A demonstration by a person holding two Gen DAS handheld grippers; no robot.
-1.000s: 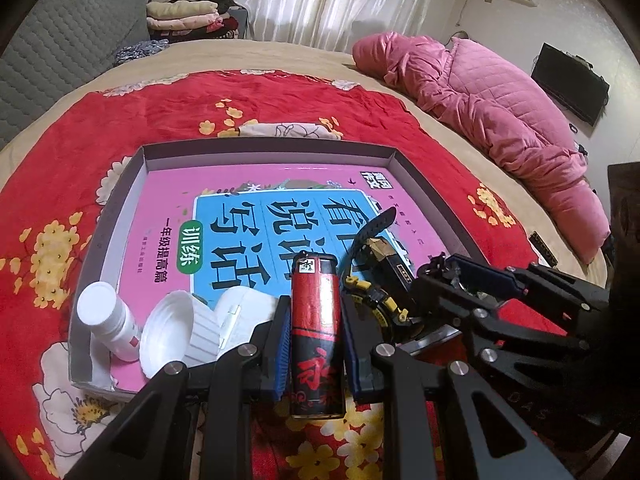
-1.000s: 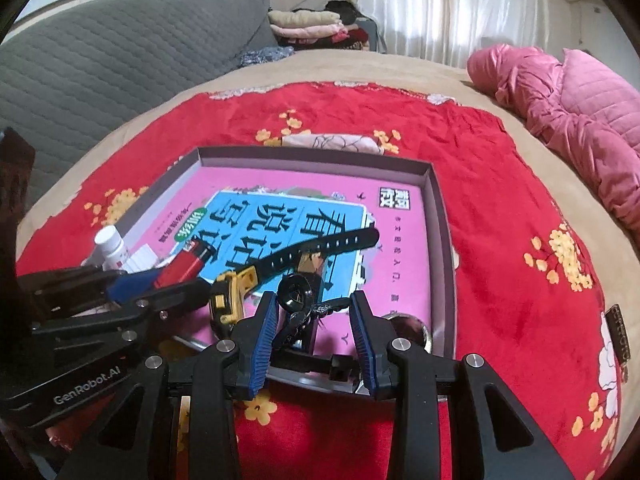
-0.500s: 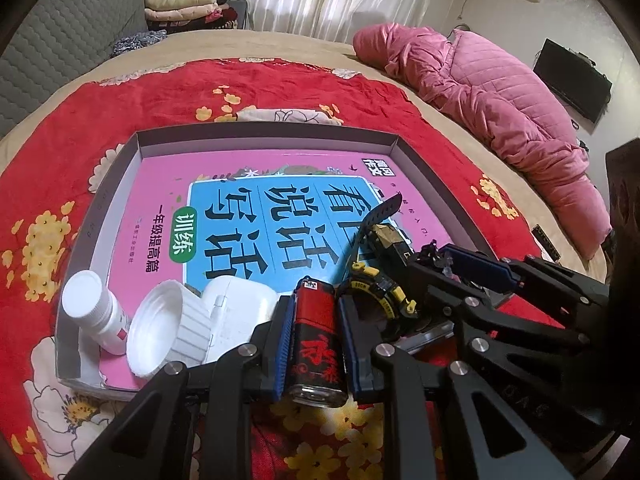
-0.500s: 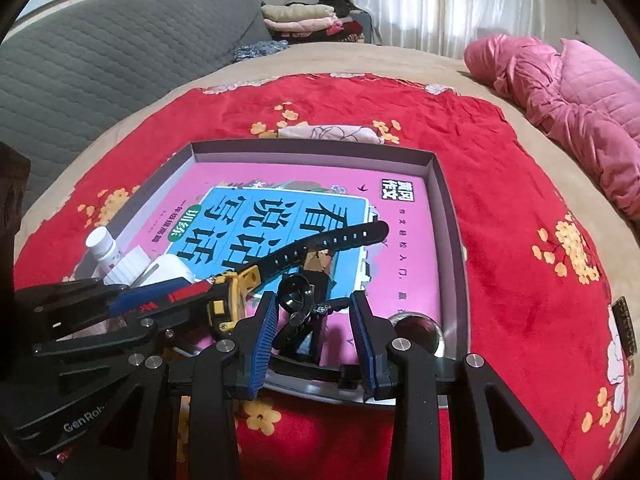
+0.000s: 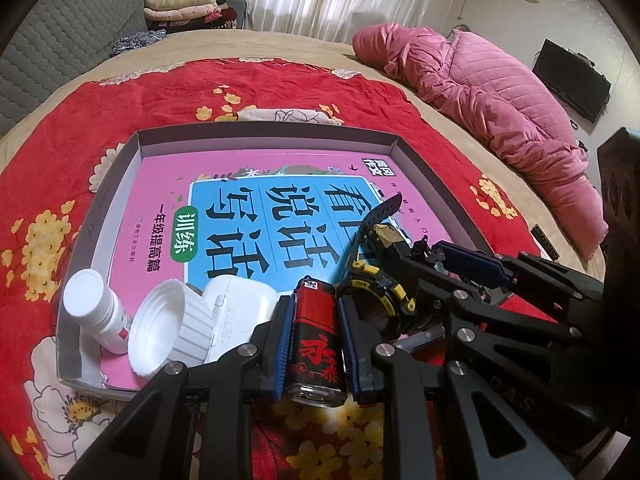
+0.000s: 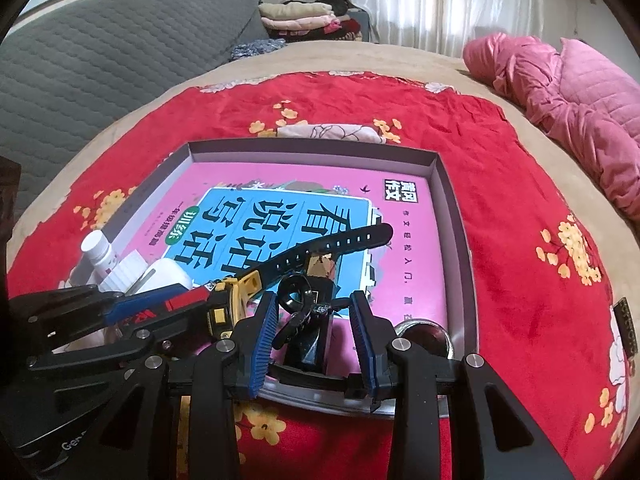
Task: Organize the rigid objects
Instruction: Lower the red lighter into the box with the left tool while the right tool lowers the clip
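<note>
- the shallow grey box (image 5: 424,160) lies on the red flowered bedspread (image 5: 280,88), with a pink and blue workbook (image 5: 256,216) flat on its floor.
- already in the box, along its near left corner: a white pill bottle (image 5: 94,308) lying on its side, a white ribbed cap (image 5: 168,332) and a white earbud case (image 5: 240,308), all touching or just beside one another.
- a black and yellow wristwatch (image 6: 304,252) lies near the middle of the near edge, its strap reaching away across the workbook.
- the left gripper (image 5: 314,334) has its blue pads clamped on a red and black lighter (image 5: 316,340); the lighter hangs over the near wall of the box, between the earbud case and the watch, so judged from this it is not yet set down.
- the right gripper (image 6: 314,330) has its fingers apart, either side of a small black item with a ring and dangling bits (image 6: 300,308), possibly a keychain or clip; the pads do not seem to press on it, though the view is cluttered there.
- a shiny round object (image 6: 424,332) sits in the near right corner of the box; what it is cannot be told.
- what looks left: release the lighter inside the box, and settle the small black item. no other loose rigid things show on the bedspread around the box.
</note>
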